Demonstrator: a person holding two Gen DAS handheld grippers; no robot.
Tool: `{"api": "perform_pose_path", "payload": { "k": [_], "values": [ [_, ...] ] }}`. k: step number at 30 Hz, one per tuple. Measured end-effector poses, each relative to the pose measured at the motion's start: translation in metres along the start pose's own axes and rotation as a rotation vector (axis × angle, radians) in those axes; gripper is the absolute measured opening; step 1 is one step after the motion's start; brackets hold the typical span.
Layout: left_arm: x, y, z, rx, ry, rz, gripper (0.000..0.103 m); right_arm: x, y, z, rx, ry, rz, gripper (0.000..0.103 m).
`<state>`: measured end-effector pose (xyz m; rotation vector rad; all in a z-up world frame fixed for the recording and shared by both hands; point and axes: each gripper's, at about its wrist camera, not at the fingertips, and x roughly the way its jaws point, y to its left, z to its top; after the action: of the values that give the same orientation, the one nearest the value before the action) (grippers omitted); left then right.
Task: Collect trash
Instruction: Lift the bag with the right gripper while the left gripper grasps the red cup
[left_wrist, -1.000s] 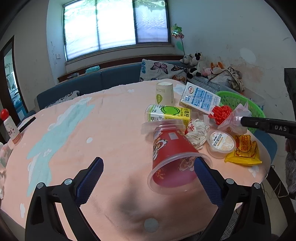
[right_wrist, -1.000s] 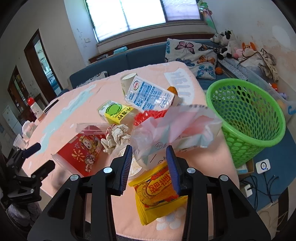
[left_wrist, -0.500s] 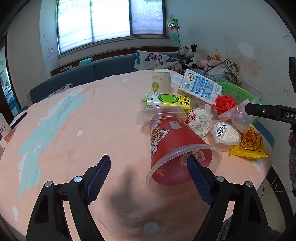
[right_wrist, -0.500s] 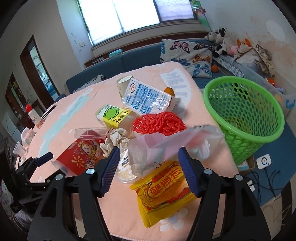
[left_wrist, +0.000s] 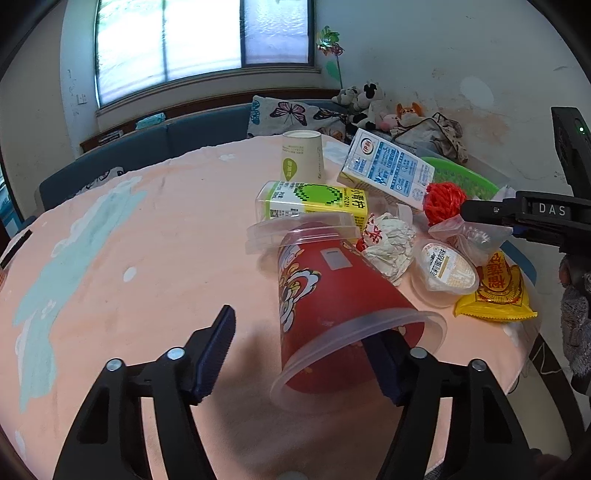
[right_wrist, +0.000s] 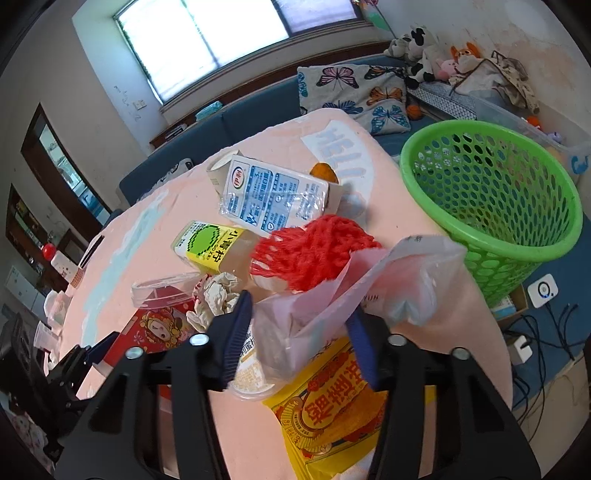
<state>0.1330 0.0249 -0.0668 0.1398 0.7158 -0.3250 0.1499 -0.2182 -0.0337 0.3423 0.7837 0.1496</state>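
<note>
So far nothing shows as collected: from the right wrist view the green basket (right_wrist: 491, 206), at two o'clock and off the table edge, looks empty, though its bottom is only partly visible. All trash lies on the pink table (left_wrist: 147, 236).

Left gripper (left_wrist: 306, 354): jaws have just been closing and stand part open. The red cup (left_wrist: 332, 306) lies on its side, mouth toward the camera, at twelve to one o'clock. The right finger looks to sit inside the mouth under the clear rim; the left finger stands apart from the cup wall. Judged: no grip yet.

Right gripper (right_wrist: 299, 332): jaws have just been closing, with the thin plastic bag (right_wrist: 369, 291) between them. The bag's lower folds fill the gap. Whether the pads press the film, I cannot tell.

Just under that gripper, six o'clock: yellow snack packet (right_wrist: 332, 410) and a small sealed tub (right_wrist: 251, 373). Beyond, at eleven o'clock: crumpled paper (right_wrist: 218, 295). At twelve o'clock: red mesh net (right_wrist: 314, 251). Farther: yellow-green drink carton (right_wrist: 210, 243), blue-and-white milk carton (right_wrist: 273, 199), then the paper cup (left_wrist: 303, 155).

Left to do, judged: everything.
</note>
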Motion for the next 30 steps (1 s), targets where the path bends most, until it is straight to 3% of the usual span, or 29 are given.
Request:
{"api": "perform_pose_path", "payload": {
  "k": [3,13,30],
  "values": [
    [0.003,0.0,0.001,0.0,0.006,-0.01,0.05,-0.006,0.0,-0.001,-0.017,0.001,0.003,0.04],
    [-0.001,0.003,-0.002,-0.03,0.021,-0.038,0.013,-0.044,0.005,-0.007,-0.074,-0.023,0.039,0.039],
    [-0.05,0.0,-0.01,-0.006,-0.011,-0.045,0.005,-0.084,-0.001,-0.005,-0.102,-0.094,0.026,0.039]
  ]
}}
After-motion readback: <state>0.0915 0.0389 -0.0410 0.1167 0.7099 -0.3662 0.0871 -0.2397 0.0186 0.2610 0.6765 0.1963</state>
